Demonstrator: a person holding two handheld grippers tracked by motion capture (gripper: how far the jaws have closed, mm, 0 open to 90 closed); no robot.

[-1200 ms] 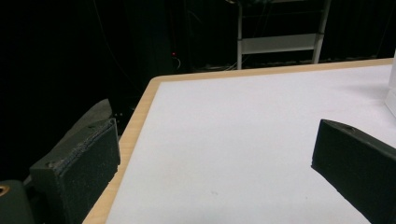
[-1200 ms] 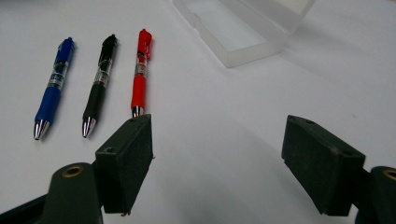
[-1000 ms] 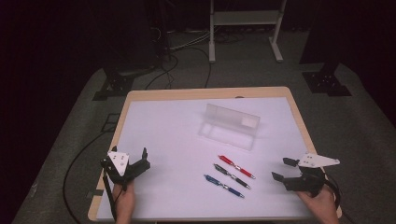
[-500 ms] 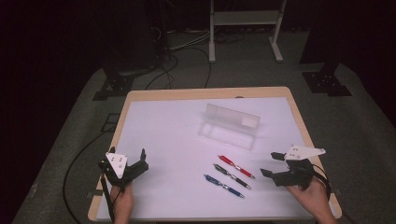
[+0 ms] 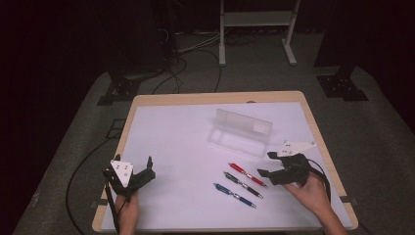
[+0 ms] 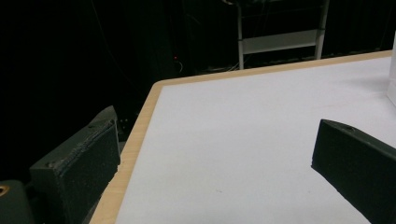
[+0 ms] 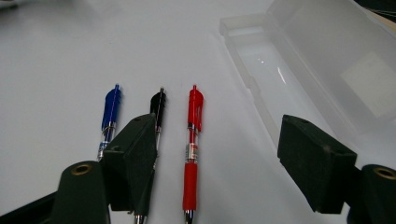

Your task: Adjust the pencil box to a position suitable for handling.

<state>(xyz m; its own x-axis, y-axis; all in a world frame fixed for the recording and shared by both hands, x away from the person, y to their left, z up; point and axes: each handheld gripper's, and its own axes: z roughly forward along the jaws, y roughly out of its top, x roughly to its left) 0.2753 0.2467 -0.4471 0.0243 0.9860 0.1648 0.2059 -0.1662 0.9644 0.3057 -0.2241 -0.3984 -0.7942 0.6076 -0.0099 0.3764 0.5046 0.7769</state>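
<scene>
- Resting near the front left corner of the white-topped table with a pale wooden rim [image 5: 147, 100], well to the left of the clear plastic pencil case, the left gripper [image 5: 134, 169] sits in a hand with its two black jaws spread wide and nothing between them; in the left gripper view the same jaws frame bare white tabletop [image 6: 243, 140] and the wooden edge.
- Lying just in front of the clear plastic pencil case, three click pens form a slanted row: the blue pen [image 5: 234, 195] is farthest from the case, the black pen [image 5: 243, 184] lies between, and the red pen [image 5: 247, 175] is nearest the case.
- In the right gripper view the three pens lie side by side and apart, blue pen [image 7: 110, 116], black pen [image 7: 158, 109], red pen [image 7: 192, 140], with their clip ends pointing away from the camera.
- The clear plastic pencil case [image 5: 241, 133] lies open at the middle of the table, its lid standing up behind its shallow tray; the tray [image 7: 275, 79] holds nothing.
- Just in front of the case's right end and beside the red pen, the right gripper [image 5: 268, 164] is held by a hand above the table; its jaws stand wide apart, have just been closing a little, and grip nothing, with the red pen lying below the gap between them.
</scene>
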